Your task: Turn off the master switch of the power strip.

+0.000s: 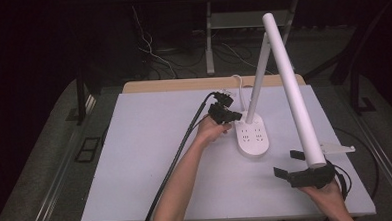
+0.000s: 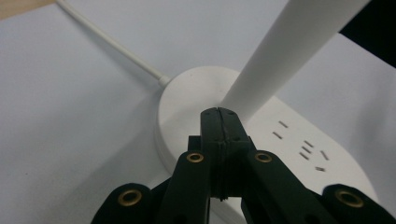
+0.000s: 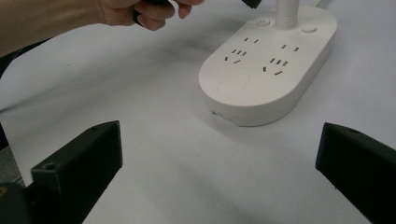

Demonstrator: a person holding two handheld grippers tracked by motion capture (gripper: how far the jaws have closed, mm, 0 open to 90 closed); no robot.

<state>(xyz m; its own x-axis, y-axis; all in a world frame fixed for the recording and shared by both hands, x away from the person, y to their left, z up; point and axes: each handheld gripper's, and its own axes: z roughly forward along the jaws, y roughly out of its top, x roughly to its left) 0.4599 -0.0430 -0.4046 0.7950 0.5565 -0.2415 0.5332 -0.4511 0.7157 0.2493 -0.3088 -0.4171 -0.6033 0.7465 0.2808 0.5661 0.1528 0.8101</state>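
Left gripper (image 2: 218, 112): jaws pressed together, nothing between them, tips resting on the lamp base (image 2: 187, 93) right at the foot of the lamp stem (image 2: 280, 56); probably pressing a control there, though the contact point was hidden under the tips.

Right gripper (image 3: 219, 154): jaws spread wide, holding nothing, hovering near the socket end of the base, apart from it.

Risks, as judged: the closed tips could slide off the smooth rounded top and miss the control; a push that was too hard or off-centre could skid the base across the table (image 1: 151, 157), since the right gripper was not bracing it. The long lamp head (image 1: 290, 86) leaned out toward the right gripper (image 1: 291, 166) and could be knocked by a raised hand. The cord (image 2: 112, 46) could drag if the base shifted.

Item: white desk lamp with an oval base carrying two socket groups (image 3: 254, 58), a round button (image 3: 263, 22) beside the stem, a slim stem and a tubular head. It stood right of the table's centre, with the cord leaving at the far end.
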